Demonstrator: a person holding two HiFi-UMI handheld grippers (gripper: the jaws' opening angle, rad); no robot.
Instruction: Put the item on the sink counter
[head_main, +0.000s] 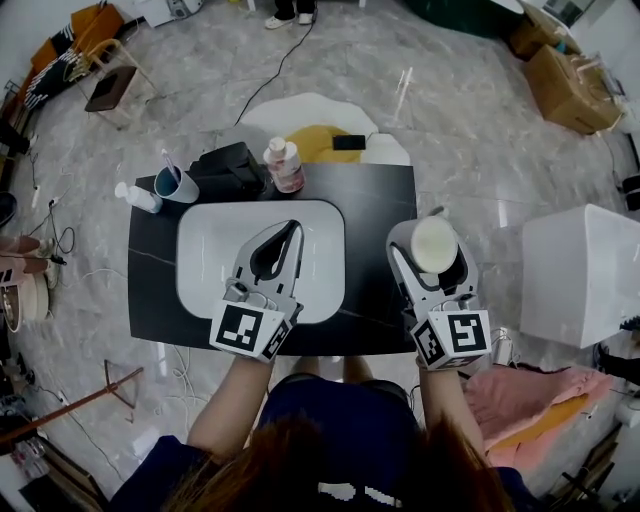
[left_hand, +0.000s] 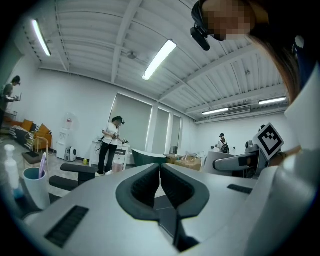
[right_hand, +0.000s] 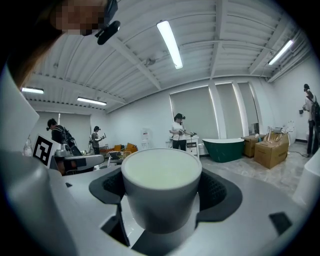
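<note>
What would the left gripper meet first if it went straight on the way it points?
Probably nothing near: the left gripper aims just right of the pink bottle, over the counter; depth is unclear.

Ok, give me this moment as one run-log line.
right gripper: shut on white cup | left gripper: shut, empty, above basin | white cup: at right edge of counter, not released
</note>
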